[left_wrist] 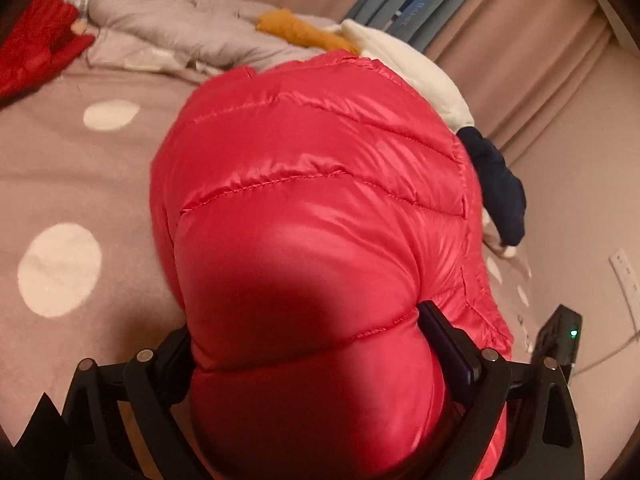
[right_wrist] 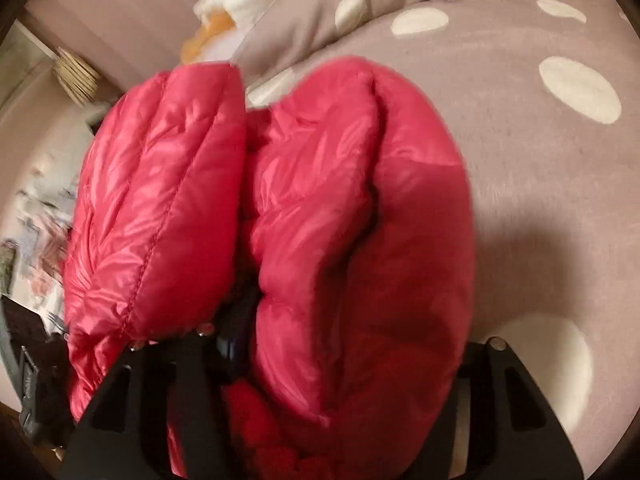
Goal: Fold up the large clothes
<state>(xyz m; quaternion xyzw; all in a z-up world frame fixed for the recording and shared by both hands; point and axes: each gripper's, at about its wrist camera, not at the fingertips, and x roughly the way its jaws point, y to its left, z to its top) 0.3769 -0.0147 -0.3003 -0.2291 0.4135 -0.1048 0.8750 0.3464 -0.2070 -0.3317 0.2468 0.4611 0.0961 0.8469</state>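
A shiny red quilted down jacket [left_wrist: 312, 160] fills the middle of the left wrist view. It bulges up between the fingers of my left gripper [left_wrist: 308, 332], and both pads press into its sides with the jaws standing wide. In the right wrist view the same jacket [right_wrist: 340, 184] is bunched in thick folds between the fingers of my right gripper [right_wrist: 356, 340], which is shut on it. One puffy flap [right_wrist: 160, 200] hangs outside the left finger. The jacket lies over a taupe bedcover with white dots [left_wrist: 80, 184]. The fingertips are mostly buried in fabric.
A grey quilt [left_wrist: 180, 28], a red garment [left_wrist: 36, 52], a mustard piece [left_wrist: 300, 32], a white garment [left_wrist: 408, 68] and a navy one [left_wrist: 500, 188] lie behind the jacket. A power strip [left_wrist: 624, 276] and a black device with a green light [left_wrist: 560, 336] are at the right.
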